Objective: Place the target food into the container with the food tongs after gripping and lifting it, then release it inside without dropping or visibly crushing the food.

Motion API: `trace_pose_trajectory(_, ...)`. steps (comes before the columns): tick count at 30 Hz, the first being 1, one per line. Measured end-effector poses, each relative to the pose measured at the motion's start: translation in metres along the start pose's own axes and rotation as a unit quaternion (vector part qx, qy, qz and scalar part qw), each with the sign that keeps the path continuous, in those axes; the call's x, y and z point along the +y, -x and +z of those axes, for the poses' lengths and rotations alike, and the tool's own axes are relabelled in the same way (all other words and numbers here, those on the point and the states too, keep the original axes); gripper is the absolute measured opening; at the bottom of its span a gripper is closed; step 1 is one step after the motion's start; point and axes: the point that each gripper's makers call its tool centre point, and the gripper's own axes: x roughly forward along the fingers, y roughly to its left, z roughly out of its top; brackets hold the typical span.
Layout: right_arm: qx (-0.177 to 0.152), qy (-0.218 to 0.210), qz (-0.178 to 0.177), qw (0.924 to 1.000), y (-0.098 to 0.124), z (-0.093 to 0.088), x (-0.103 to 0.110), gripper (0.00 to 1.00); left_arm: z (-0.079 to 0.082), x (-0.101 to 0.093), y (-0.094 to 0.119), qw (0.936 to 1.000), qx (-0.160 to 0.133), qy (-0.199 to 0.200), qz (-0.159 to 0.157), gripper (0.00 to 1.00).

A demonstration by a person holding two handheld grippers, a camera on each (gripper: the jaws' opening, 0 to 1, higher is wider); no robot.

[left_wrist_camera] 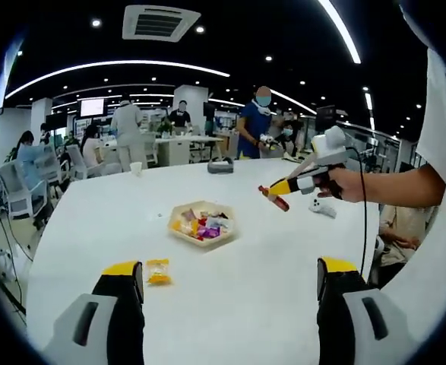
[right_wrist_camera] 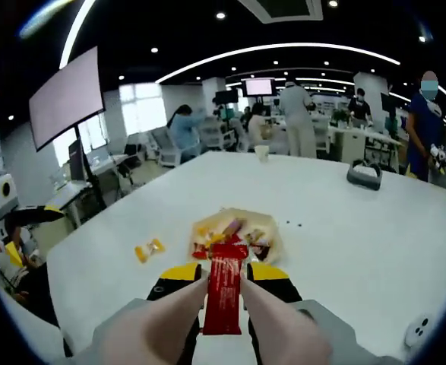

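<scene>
While right gripper clamps red snack bar above tray, left gripper hangs open.

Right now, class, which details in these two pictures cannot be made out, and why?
- Sweets in the container, left gripper view: too small to identify.
- Red packet, right gripper view: print blurred.
- Yellow packet, left gripper view: label too small.
- Right gripper, left gripper view: its grip on the packet too small.

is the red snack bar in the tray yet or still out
Out. The right gripper is shut on the red snack bar, held in the air short of the tray of wrapped snacks.
</scene>
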Motion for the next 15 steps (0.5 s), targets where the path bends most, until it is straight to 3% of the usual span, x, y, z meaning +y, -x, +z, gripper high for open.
trace_pose_trajectory(7, 0.005, 0.04, 0.014, 0.9991, -0.024, 0.019, 0.0, 0.23, -0.011, 0.003, 0.004, 0.9999, 0.013, 0.004, 0.007, 0.95)
trace_pose_trajectory(11, 0.006, 0.04, 0.022, 0.9989, -0.037, 0.027, -0.001, 0.23, -0.008, 0.005, 0.01, 0.9999, 0.01, 0.004, 0.012, 0.95)
trace_pose_trajectory(15, 0.011, 0.034, 0.027, 0.999, -0.046, 0.028, -0.001, 0.23, -0.015, 0.009, 0.013, 0.9995, 0.013, 0.014, 0.023, 0.95)
